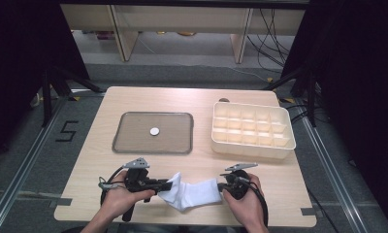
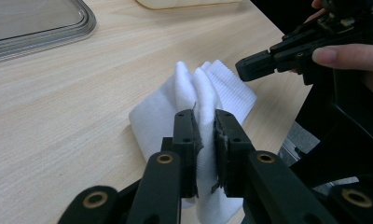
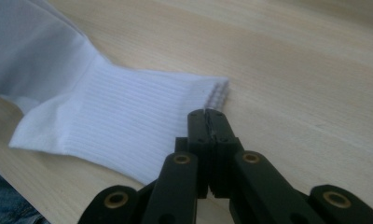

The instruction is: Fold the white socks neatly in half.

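A white sock [image 1: 192,191] lies crumpled on the wooden table near its front edge, between my two grippers. My left gripper [image 1: 167,184] is shut on the sock's left end; in the left gripper view the white fabric [image 2: 198,88] is pinched between the jaws [image 2: 205,123]. My right gripper [image 1: 222,186] is at the sock's ribbed cuff [image 3: 114,121]. Its jaws are pressed flat together [image 3: 207,114], their tips right at the cuff's corner, and I see no fabric between them. The right gripper's black tip [image 2: 243,67] also shows in the left gripper view, against the cuff.
A grey tray [image 1: 153,114] with a small white disc [image 1: 154,131] sits mid-table on the left. A cream divided box [image 1: 252,145] with several compartments stands at the right. The table's front edge runs just behind my hands. Desks and cables lie beyond the far edge.
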Available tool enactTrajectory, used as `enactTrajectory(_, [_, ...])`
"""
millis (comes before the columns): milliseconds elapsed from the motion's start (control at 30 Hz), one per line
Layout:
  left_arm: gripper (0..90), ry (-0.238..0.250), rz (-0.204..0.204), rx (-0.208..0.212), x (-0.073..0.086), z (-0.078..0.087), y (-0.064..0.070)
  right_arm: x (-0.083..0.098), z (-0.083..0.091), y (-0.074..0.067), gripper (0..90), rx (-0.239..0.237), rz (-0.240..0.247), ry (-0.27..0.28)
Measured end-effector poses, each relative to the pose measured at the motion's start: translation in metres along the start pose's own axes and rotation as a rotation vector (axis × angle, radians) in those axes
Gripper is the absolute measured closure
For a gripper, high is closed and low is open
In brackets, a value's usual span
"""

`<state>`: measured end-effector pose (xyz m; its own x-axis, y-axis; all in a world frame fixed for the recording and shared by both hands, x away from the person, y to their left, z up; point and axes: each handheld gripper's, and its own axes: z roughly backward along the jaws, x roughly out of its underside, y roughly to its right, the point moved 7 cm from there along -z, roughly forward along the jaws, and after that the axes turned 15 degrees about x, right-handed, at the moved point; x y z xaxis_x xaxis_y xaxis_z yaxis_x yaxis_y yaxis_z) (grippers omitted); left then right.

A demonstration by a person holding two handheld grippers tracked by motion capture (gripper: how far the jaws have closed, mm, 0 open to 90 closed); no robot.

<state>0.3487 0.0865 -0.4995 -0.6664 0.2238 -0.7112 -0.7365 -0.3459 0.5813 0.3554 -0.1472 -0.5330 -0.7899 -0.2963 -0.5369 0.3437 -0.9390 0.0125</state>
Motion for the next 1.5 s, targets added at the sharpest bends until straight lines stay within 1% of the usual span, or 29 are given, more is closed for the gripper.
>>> enactTrajectory(67, [79.7, -0.007, -0.005, 0.003, 0.0, -0.001, 0.0, 0.001, -0.002, -0.003, 89.7, -0.005, 0.001, -0.017])
enactTrajectory(167, [79.7, -0.012, -0.004, 0.005, 0.001, -0.002, 0.001, 0.0, -0.004, -0.007, 89.7, -0.003, -0.004, -0.011])
enactTrajectory(200, [79.6, -0.013, -0.007, 0.004, 0.001, -0.003, 0.0, 0.0, -0.006, -0.004, 89.5, 0.013, 0.011, -0.019])
enactTrajectory(233, [79.6, -0.014, -0.004, 0.005, 0.001, -0.003, 0.001, -0.001, -0.005, -0.005, 89.4, 0.012, 0.009, -0.019])
enactTrajectory(267, [79.6, -0.016, -0.005, -0.004, 0.001, -0.004, 0.0, -0.002, -0.006, -0.005, 89.2, 0.008, 0.003, -0.005])
enactTrajectory(300, [79.6, -0.017, -0.004, -0.01, 0.001, -0.004, 0.0, -0.002, -0.006, -0.005, 88.6, 0.006, 0.006, -0.01])
enactTrajectory(333, [79.5, -0.013, -0.005, -0.002, 0.001, -0.005, 0.0, -0.002, -0.005, -0.006, 87.9, -0.013, 0.008, -0.014])
enactTrajectory(400, [79.5, -0.014, -0.005, 0.009, 0.001, -0.005, 0.0, -0.002, -0.003, -0.004, 86.4, -0.023, 0.004, -0.018])
enactTrajectory(433, [79.5, -0.014, -0.005, 0.006, 0.001, -0.004, 0.0, -0.002, -0.002, -0.004, 86.2, -0.02, -0.011, -0.013])
enactTrajectory(467, [79.5, -0.015, -0.006, 0.006, 0.001, -0.004, 0.0, -0.003, -0.001, -0.003, 85.9, -0.019, -0.011, -0.01])
enactTrajectory(500, [79.5, -0.015, -0.007, 0.006, 0.001, -0.004, 0.0, -0.003, 0.001, -0.003, 85.4, -0.032, -0.014, -0.002])
enactTrajectory(533, [79.5, -0.016, -0.007, -0.002, 0.0, -0.004, 0.0, -0.003, 0.002, -0.001, 84.4, -0.013, -0.031, -0.012])
enactTrajectory(567, [79.5, -0.018, -0.008, 0.002, 0.0, -0.004, 0.0, -0.004, 0.004, -0.003, 83.8, -0.039, -0.027, -0.001])
enactTrajectory(600, [79.5, -0.02, -0.01, -0.015, 0.0, -0.004, 0.0, -0.004, 0.004, -0.003, 83.0, -0.037, -0.024, -0.003])
enactTrajectory(700, [79.4, -0.022, -0.019, 0.006, 0.0, -0.005, 0.002, -0.003, -0.001, -0.005, 81.2, -0.04, -0.023, -0.016])
enactTrajectory(767, [79.4, -0.028, -0.022, 0.0, -0.001, -0.005, 0.002, -0.001, -0.005, -0.007, 82.0, -0.035, -0.026, -0.029])
enactTrajectory(867, [79.4, -0.024, -0.019, -0.004, -0.001, -0.006, 0.002, 0.0, -0.006, -0.009, 87.1, -0.04, -0.015, -0.034])
enactTrajectory(967, [79.4, -0.026, -0.023, 0.01, -0.001, -0.007, 0.002, -0.001, -0.006, -0.008, 88.5, -0.041, -0.011, -0.026])
enactTrajectory(1000, [79.3, -0.024, -0.023, -0.001, -0.001, -0.006, 0.003, -0.002, -0.005, -0.009, 88.6, -0.06, -0.016, -0.026])
enactTrajectory(1100, [79.3, -0.026, -0.026, 0.001, -0.001, -0.006, 0.003, -0.007, 0.003, -0.008, 88.7, -0.067, -0.024, -0.019])
enactTrajectory(1133, [79.4, -0.026, -0.027, 0.011, -0.001, -0.007, 0.003, -0.009, 0.006, -0.008, 88.7, -0.062, -0.03, -0.007])
enactTrajectory(1233, [79.4, -0.029, -0.031, 0.006, -0.001, -0.006, 0.003, -0.016, 0.012, -0.008, 88.6, -0.059, -0.036, 0.015])
enactTrajectory(1267, [79.3, -0.03, -0.031, 0.006, -0.002, -0.005, 0.003, -0.017, 0.013, -0.008, 88.5, -0.065, -0.028, 0.016])
enactTrajectory(1300, [79.3, -0.029, -0.031, -0.002, -0.002, -0.005, 0.003, -0.019, 0.013, -0.009, 88.5, -0.057, -0.034, 0.014])
enactTrajectory(1367, [79.3, -0.03, -0.03, 0.009, -0.002, -0.006, 0.004, -0.02, 0.01, -0.009, 88.0, -0.059, -0.014, 0.013])
enactTrajectory(1400, [79.3, -0.026, -0.028, 0.001, -0.002, -0.007, 0.004, -0.019, 0.007, -0.009, 87.7, -0.058, -0.01, 0.007])
enactTrajectory(1433, [79.3, -0.029, -0.032, 0.001, -0.002, -0.007, 0.005, -0.017, 0.002, -0.008, 87.3, -0.049, 0.0, -0.004])
enactTrajectory(1467, [79.3, -0.03, -0.034, 0.013, -0.002, -0.007, 0.005, -0.015, -0.003, -0.006, 85.6, -0.024, 0.005, -0.008])
enactTrajectory(1500, [79.3, -0.032, -0.036, 0.005, -0.003, -0.007, 0.005, -0.012, -0.009, -0.004, 83.3, -0.024, 0.005, -0.018])
